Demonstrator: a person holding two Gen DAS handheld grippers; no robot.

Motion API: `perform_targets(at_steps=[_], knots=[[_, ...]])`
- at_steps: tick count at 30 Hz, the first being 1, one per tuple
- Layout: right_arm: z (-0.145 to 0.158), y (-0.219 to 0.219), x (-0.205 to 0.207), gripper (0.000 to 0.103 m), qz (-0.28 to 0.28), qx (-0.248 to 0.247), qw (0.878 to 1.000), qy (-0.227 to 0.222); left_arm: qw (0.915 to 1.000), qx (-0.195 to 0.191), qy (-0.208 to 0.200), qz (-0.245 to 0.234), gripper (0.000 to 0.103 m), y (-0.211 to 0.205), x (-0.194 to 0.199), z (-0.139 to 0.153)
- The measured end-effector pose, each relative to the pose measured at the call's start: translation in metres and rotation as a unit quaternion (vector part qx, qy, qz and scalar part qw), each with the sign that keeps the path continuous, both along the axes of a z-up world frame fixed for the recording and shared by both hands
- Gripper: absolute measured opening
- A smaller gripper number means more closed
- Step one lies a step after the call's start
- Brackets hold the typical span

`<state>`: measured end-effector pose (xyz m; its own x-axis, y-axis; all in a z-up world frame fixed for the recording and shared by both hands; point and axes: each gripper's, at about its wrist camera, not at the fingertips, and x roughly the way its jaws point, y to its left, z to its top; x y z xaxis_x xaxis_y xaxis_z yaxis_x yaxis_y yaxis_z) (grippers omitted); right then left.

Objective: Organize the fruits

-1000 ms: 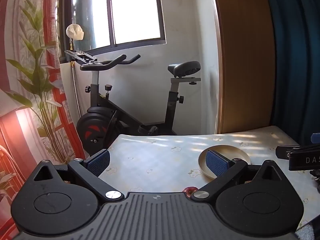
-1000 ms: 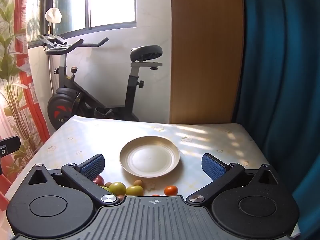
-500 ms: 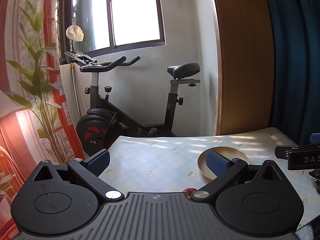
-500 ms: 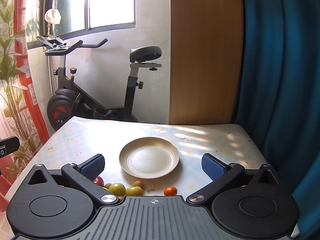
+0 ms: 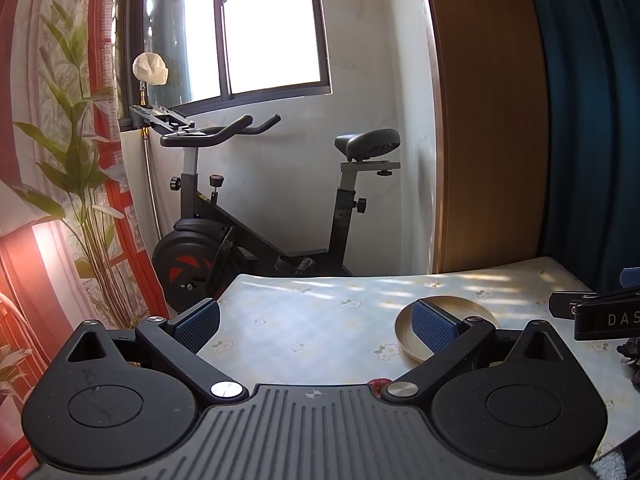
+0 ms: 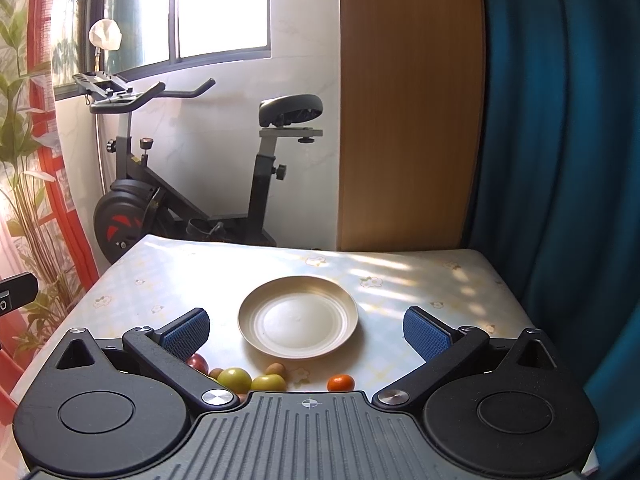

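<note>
An empty cream plate [image 6: 298,322] sits mid-table; in the left wrist view its rim [image 5: 404,340] shows behind my right finger. Near its front edge lie several small fruits: a red one [image 6: 198,362], two green ones [image 6: 237,378] [image 6: 269,383], a small brown one [image 6: 276,369] and an orange one [image 6: 341,383], partly hidden by the gripper body. My right gripper [image 6: 306,330] is open and empty above them. My left gripper [image 5: 316,326] is open and empty over the table's left part; a red fruit [image 5: 378,382] peeks at its body.
The table [image 6: 420,280] has a pale floral cloth. An exercise bike [image 6: 192,184] stands behind it, a wooden panel [image 6: 408,120] and blue curtain [image 6: 560,160] at right, a plant [image 5: 76,184] at left. The right gripper's body [image 5: 600,316] shows at the left view's right edge.
Both views have shifted very slightly; the grippers stay open and nothing on the table has moved.
</note>
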<state>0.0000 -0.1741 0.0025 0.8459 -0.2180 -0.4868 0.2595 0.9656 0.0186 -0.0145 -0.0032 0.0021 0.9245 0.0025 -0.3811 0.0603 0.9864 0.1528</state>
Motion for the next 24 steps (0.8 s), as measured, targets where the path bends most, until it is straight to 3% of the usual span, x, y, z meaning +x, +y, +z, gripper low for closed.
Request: perform_targets(at_steps=[24], knots=[[-0.0006,0.0015,-0.0006,0.103,0.0,-0.002,1.0,0.0,1.0,0.0,-0.003,-0.003,0.103,0.0,-0.0029,0.0023]])
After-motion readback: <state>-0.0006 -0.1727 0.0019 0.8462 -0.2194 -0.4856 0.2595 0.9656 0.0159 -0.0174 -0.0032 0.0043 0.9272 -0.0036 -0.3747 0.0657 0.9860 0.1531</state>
